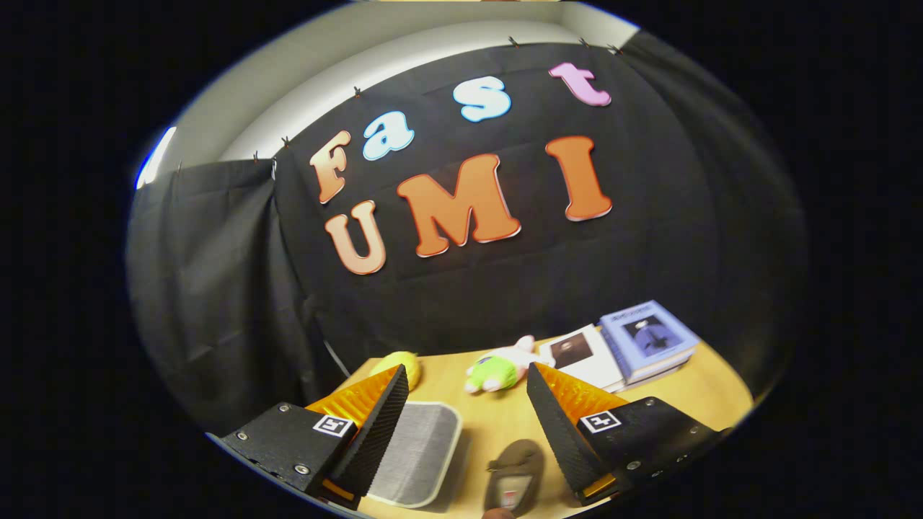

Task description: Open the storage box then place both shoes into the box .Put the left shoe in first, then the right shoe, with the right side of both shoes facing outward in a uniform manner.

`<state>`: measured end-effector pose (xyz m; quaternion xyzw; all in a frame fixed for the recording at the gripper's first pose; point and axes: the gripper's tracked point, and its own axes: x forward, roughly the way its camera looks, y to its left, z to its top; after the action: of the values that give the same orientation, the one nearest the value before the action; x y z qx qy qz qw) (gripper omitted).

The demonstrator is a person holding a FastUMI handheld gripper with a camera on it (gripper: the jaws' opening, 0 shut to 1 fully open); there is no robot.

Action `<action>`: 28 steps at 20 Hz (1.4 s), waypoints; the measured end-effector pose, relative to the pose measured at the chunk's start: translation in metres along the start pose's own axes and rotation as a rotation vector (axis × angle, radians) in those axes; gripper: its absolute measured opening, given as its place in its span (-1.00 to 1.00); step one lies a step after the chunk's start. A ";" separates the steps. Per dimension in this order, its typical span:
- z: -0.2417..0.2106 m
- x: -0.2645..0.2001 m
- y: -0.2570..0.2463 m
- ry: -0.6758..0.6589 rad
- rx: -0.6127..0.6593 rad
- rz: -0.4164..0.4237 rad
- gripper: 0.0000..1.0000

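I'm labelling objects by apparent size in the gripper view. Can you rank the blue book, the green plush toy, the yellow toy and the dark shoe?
1. Blue book.
2. Green plush toy and dark shoe: look alike, and the shoe is nearer and partly cut off, so unranked.
3. Yellow toy, partly behind a finger of the open gripper.

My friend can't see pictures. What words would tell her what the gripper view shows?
The gripper hangs open over a wooden table, its black fingers apart and holding nothing. Between them lie a dark shoe and a grey storage box with a pale rim. Beyond them sit a green-and-white plush toy, a yellow toy and stacked books.
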<state>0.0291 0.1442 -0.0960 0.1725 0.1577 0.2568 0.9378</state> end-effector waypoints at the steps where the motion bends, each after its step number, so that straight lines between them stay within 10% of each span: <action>1: -0.016 0.006 0.000 0.039 0.052 0.025 0.97; 12: -0.179 0.047 -0.002 0.421 0.610 0.170 0.97; 26: -0.190 0.058 0.029 0.451 0.840 0.363 0.89; 28: -0.182 0.059 0.028 0.420 0.857 0.375 0.56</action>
<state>-0.0045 0.2425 -0.2593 0.5115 0.4001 0.3621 0.6687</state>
